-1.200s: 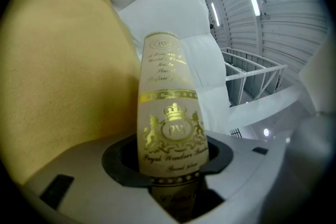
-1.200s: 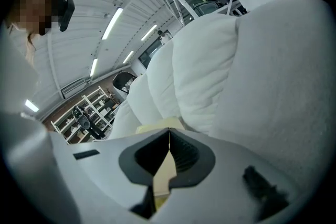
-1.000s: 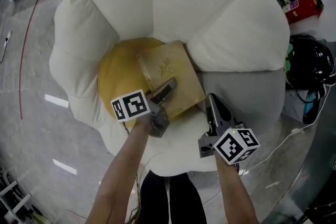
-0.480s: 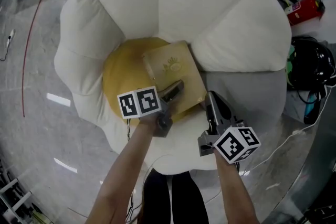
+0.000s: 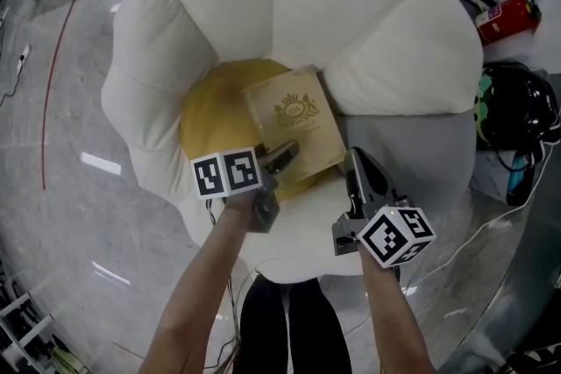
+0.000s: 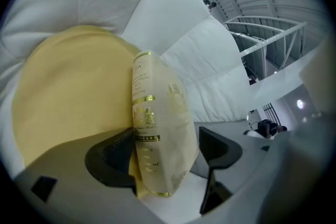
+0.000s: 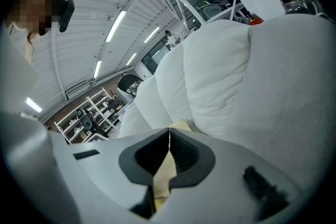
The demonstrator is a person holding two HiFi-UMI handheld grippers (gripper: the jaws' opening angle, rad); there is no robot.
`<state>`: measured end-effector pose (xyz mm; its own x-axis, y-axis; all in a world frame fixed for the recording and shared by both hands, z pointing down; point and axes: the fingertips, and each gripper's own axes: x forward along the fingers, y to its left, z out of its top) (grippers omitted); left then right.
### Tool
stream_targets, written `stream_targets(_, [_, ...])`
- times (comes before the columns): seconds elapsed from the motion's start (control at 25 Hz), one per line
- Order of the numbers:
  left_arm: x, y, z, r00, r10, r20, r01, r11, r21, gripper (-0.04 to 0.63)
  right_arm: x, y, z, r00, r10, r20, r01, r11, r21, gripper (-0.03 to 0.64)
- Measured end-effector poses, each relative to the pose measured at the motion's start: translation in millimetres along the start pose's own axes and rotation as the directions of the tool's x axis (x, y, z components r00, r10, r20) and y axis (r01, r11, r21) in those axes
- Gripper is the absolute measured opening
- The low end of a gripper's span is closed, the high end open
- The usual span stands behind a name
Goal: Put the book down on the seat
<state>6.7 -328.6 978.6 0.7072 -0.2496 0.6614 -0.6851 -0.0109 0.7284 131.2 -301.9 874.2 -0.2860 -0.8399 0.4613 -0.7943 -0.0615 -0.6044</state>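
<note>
While the book [image 5: 296,120] is laid on the seat [image 5: 206,114], long axis run straight ahead of the L tongs [image 5: 282,156], whose jaws, just spread wide, are set astride its near edge w/o pinching, the R tongs [image 5: 354,160] are seen pressed together, empty, beside its near corner.

Open above the left half of the yellow seat [image 5: 210,116]: bare cushion. Taken up on the right half by the book [image 5: 295,120], far edge against a white petal [image 5: 394,66]. Walled in behind and on both sides by puffed petals; free only from above and from the near side. Blocked between the jaws of the left gripper [image 5: 287,151], just opening wide, by the book's near edge. Crowded just right of that by the right gripper [image 5: 353,157], jaws together. Cluttered at the far right of the floor [image 5: 61,215] by a black cable tangle [image 5: 517,114].
</note>
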Motion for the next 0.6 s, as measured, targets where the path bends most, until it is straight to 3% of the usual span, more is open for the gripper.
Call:
stream_targets(0.32, [-39, -12, 11, 0.997, -0.03, 0.066, 0.03, 1.0, 0.008, 0.361, -10, 23, 1, 1.0, 0.021, -0.011, -0.021, 1.0, -0.003, 0.012])
stream_targets(0.44, [-57, -19, 14, 0.996, -0.001, 0.092, -0.005, 0.998, 0.061, 0.188, -15, 39, 2, 0.999, 0.035, -0.022, -0.035, 0.999, -0.017, 0.012])
stream_targets(0.6, [-79, -30, 21, 0.994, 0.013, 0.111, -0.022, 0.996, 0.083, 0.067, -21, 62, 11, 0.998, 0.05, -0.034, -0.052, 0.997, -0.049, 0.012])
